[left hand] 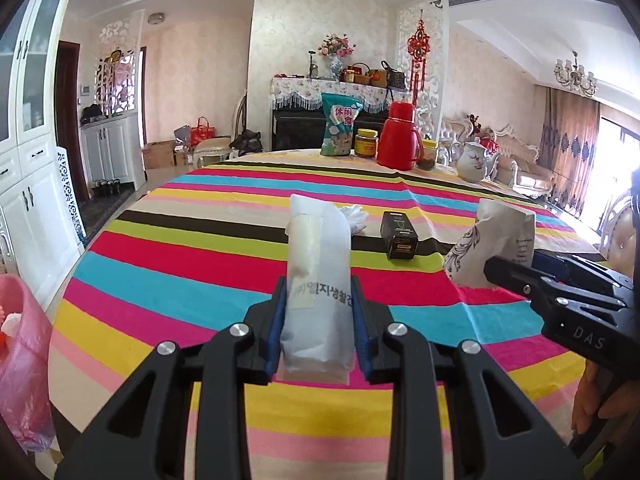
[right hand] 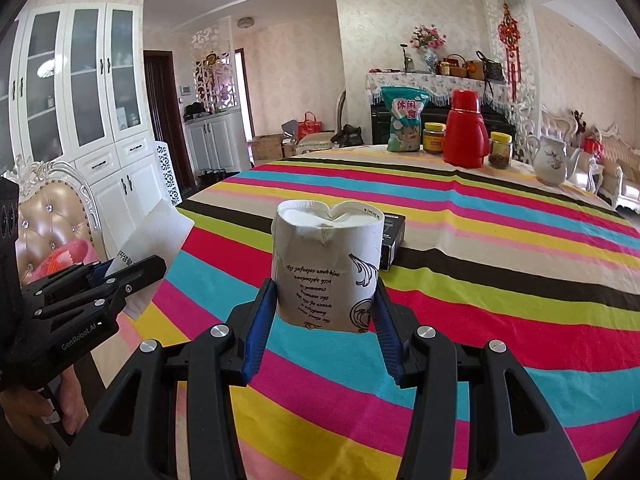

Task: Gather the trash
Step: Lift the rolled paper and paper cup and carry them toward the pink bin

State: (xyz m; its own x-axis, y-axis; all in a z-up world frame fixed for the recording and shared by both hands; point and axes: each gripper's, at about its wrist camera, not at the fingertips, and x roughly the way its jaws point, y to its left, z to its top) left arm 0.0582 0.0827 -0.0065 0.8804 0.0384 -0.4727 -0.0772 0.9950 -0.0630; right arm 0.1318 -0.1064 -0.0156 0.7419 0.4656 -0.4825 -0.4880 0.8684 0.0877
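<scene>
Beside table, left view only: pink bag (left hand: 20, 360).

A round desk (left hand: 224, 264) draped in a cloth of bright stripes carries everything, and the red thermos (left hand: 398, 138) at its far edge serves as the landmark. Left of the thermos stand a yellow-lidded jar (left hand: 366, 143) and, further left, a teal snack bag (left hand: 339, 124); just right of it stands a smaller jar (left hand: 427, 155), and beyond that a white teapot (left hand: 474, 160). Nearer the camera than the thermos, well apart from it, a black box (left hand: 399, 235) lies flat on the cloth with a crumpled white tissue (left hand: 355, 217) just to its left.
</scene>
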